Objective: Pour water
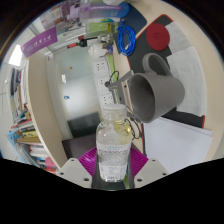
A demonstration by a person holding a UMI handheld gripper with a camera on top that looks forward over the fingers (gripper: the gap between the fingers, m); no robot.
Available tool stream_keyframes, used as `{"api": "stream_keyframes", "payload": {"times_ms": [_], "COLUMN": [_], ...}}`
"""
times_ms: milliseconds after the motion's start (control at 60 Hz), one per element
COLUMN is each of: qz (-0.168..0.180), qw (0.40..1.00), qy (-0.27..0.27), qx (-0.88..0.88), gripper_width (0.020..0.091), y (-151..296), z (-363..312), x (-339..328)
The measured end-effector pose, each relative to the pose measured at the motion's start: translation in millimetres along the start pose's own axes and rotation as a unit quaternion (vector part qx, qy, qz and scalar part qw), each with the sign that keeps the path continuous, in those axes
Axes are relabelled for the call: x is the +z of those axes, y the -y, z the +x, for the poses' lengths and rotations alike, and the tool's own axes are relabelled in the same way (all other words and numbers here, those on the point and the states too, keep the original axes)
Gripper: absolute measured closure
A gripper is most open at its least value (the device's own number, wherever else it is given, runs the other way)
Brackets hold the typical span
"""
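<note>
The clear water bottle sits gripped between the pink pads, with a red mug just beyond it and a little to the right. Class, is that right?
One detail is wrong: the mug is grey, not red. The gripper view shows the clear water bottle held between the pink pads of the hand-held gripper, with the grey mug just beyond it and a little to the right, its mouth tilted toward the bottle.

Illumination: even, bright indoor light from overhead; brightest patch at a window-like area on the far left. Shadows soft. Small highlights on the bottle (114, 150) and on the grey cup (157, 92). Strong fisheye curvature bends straight lines toward the rim. Detail soft throughout.
</note>
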State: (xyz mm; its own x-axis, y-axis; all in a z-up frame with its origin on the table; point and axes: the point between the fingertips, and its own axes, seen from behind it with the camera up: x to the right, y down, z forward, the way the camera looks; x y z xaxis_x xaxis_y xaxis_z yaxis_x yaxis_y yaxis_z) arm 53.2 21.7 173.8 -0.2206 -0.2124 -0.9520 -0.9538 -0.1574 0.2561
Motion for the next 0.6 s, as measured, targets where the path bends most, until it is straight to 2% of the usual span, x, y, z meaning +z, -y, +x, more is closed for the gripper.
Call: {"api": "stream_keyframes", "payload": {"times_ms": [117,367,483,600], "qz": [0.014,0.015,0.007,-0.013], "qw": [0.998,0.996,0.998,0.998], "qy": [0.004,-0.007,-0.014,-0.029], "qx": [0.053,0.092,0.062,-0.054], "gripper_width": [0.0681,0.0680,0.0679,0.0680], "y": [11,18,13,3], "z": [-2,2,-4,-26], "x": [1,5,3,-3]}}
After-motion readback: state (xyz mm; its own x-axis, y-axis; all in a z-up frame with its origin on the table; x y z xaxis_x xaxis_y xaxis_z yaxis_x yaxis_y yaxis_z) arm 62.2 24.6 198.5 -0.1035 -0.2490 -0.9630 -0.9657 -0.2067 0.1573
